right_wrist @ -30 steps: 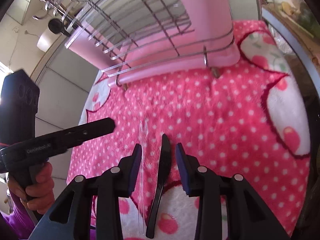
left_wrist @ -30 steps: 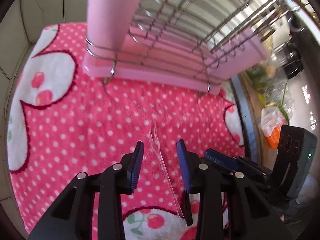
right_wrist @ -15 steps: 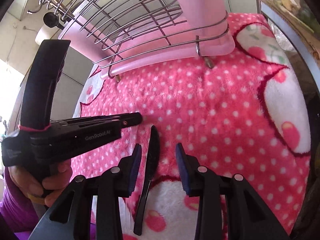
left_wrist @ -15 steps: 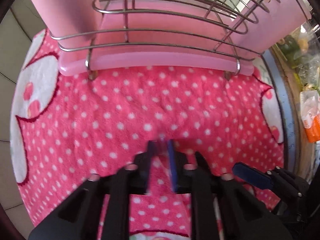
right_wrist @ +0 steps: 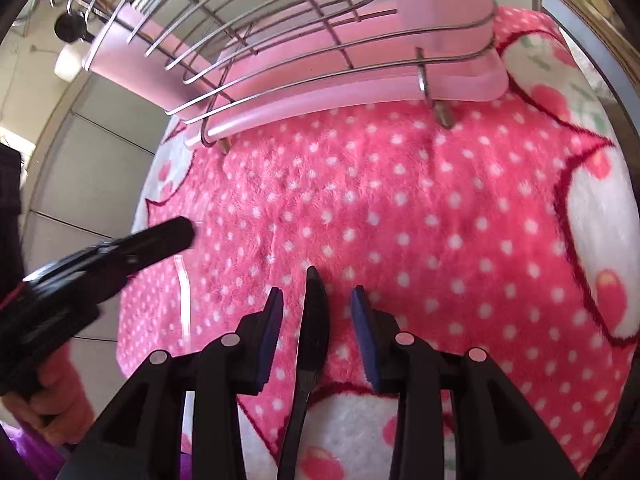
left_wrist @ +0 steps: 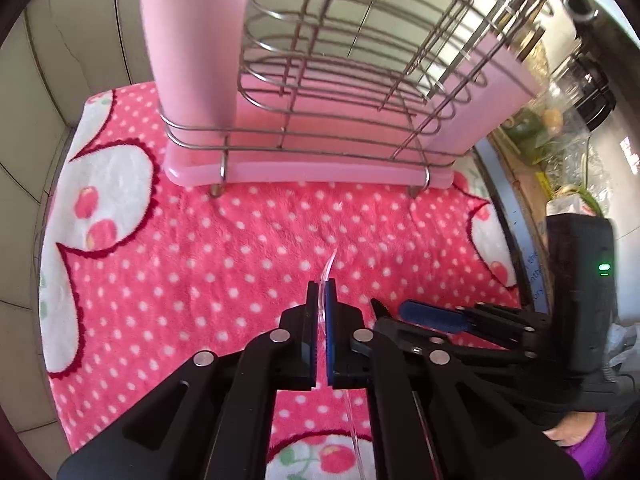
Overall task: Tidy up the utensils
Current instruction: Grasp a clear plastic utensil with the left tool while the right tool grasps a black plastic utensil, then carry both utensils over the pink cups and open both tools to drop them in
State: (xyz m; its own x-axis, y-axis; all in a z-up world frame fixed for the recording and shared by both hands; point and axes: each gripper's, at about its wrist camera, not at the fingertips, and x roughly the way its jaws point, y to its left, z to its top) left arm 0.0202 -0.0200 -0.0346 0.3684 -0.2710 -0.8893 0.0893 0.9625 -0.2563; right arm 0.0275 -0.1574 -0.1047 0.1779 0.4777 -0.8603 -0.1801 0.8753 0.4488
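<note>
The pink polka-dot towel (left_wrist: 224, 256) with white cherry-printed flower patches covers the counter under me, and everything else I place against it. At its far edge stands the wire dish rack (left_wrist: 340, 92) on a pink drip tray (left_wrist: 304, 170), with a tall pink utensil cup (left_wrist: 192, 40) hooked into its left corner as my left camera sees it; the rack's metal feet rest on the towel. Past the towel's right edge lie a clutter of bags and greens (left_wrist: 560, 136) that I cannot make out well. My right tool (right_wrist: 316, 300) hangs low over the near part of the towel with its blue pads apart, and the black plastic knife (right_wrist: 310, 344) lies on the towel between them, blade tip pointing toward the rack, neither pad pressing on it. My left tool (left_wrist: 322, 286) is clamped shut on the clear plastic fork (left_wrist: 330, 266), which pokes out beyond the pads toward the rack while its handle runs back beneath the tool. From the right camera that left tool crosses the towel's left side, just beside the knife.
</note>
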